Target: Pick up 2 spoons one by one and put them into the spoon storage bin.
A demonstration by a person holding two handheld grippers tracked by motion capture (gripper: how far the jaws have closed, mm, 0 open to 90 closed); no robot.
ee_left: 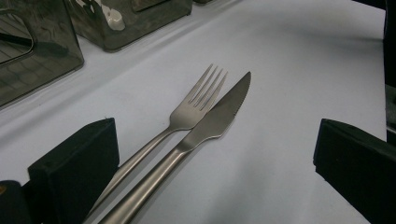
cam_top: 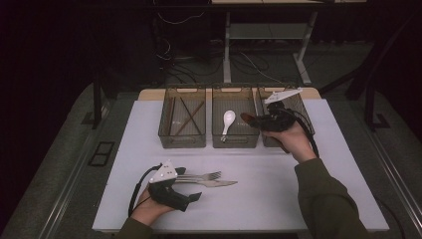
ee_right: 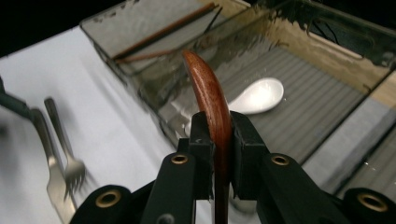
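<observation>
— Holding anything in your right tongs (ee_right: 215, 154)?

— Yes, my right tongs are clamped on a brown wooden spoon (ee_right: 210, 102). Its handle sits between the two black jaws and its bowl end sticks out past them. Taking the middle bin (cam_top: 235, 140) as the landmark, the wooden spoon hangs in the air over that bin's right edge, with the tip pointing left across it.

— What lies inside the middle bin?

— One white ceramic spoon (cam_top: 227, 121), flat on the ribbed floor, bowl toward the far wall. To the left of the middle bin stands a second smoky bin (cam_top: 182, 141) with brown chopsticks (cam_top: 189, 118) crossed in it. To its right stands a third bin (cam_top: 288, 107), and my right hand (cam_top: 288, 135) hovers over that one.

— And your left tongs (cam_top: 191, 184)?

— Spread wide, holding nothing. They rest on the white desk (cam_top: 278, 189), well in front of the middle bin and to its left. A steel fork (ee_left: 196, 100) and a steel knife (ee_left: 212, 121) lie side by side, touching, with their handles running back between the open jaws and their tips pointing away from the tongs.
</observation>
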